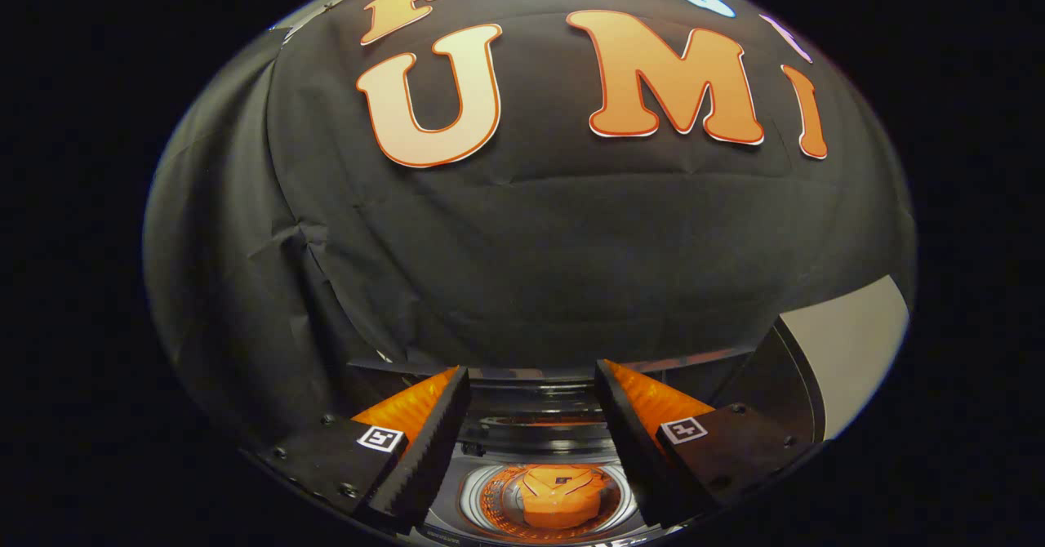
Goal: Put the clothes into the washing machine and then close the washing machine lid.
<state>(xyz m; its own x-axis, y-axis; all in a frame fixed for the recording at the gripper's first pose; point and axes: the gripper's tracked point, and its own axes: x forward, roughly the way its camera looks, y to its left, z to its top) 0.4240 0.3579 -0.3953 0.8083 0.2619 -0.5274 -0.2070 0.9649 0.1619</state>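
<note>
My gripper (532,371) is open and holds nothing, its two black ridged fingers (429,441) spread wide above the washing machine. Between and below the fingers I look down into the round metal drum (482,494). An orange garment (559,494) lies folded at the bottom of the drum. The machine's dark top rim (531,392) curves just ahead of the fingertips. The lid (849,347), pale with a dark edge, stands raised to the right of the right finger.
The booth's black cloth wall (522,245) hangs close behind the machine and spans everything beyond the fingers. It has creases on the left side.
</note>
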